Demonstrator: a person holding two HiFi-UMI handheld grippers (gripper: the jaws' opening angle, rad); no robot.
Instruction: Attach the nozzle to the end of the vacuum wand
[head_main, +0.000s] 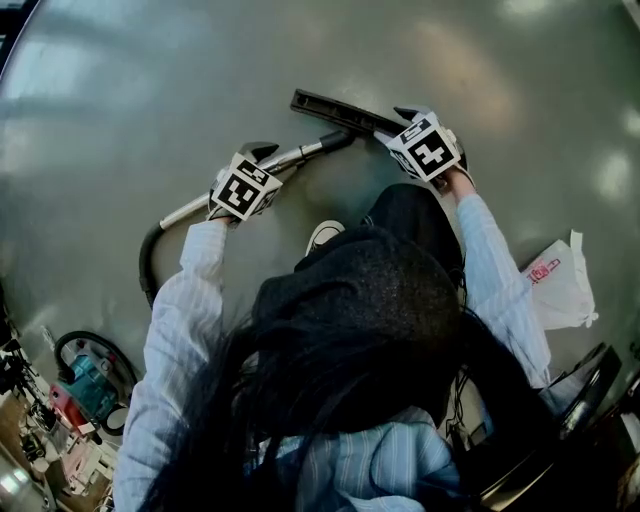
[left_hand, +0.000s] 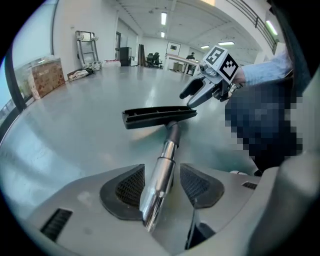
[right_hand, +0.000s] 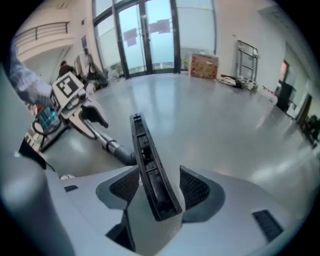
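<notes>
A glossy grey floor (head_main: 150, 80) is seen in a wide hall with tall glass doors (right_hand: 145, 35). The flat black plastic nozzle (head_main: 330, 108), at twelve o'clock from the person, is joined to the chrome metal wand (head_main: 300, 153). The wand is grasped by the left gripper (left_hand: 162, 185) fingers (left_hand: 130, 187), and the nozzle's end by the right gripper (right_hand: 160, 187) fingers (right_hand: 195, 190).

A pale blue pinstriped shirt, long sleeves (head_main: 180, 320) up both sides of the frame, dark trousers (head_main: 415, 215), 1 white shoe (head_main: 325, 235) at centre. The left gripper (head_main: 262, 152) and right gripper (head_main: 405, 113) are grey, each with a black-and-white marker cube (head_main: 245, 190) and 2 dark meshed pads (left_hand: 131, 186).
</notes>
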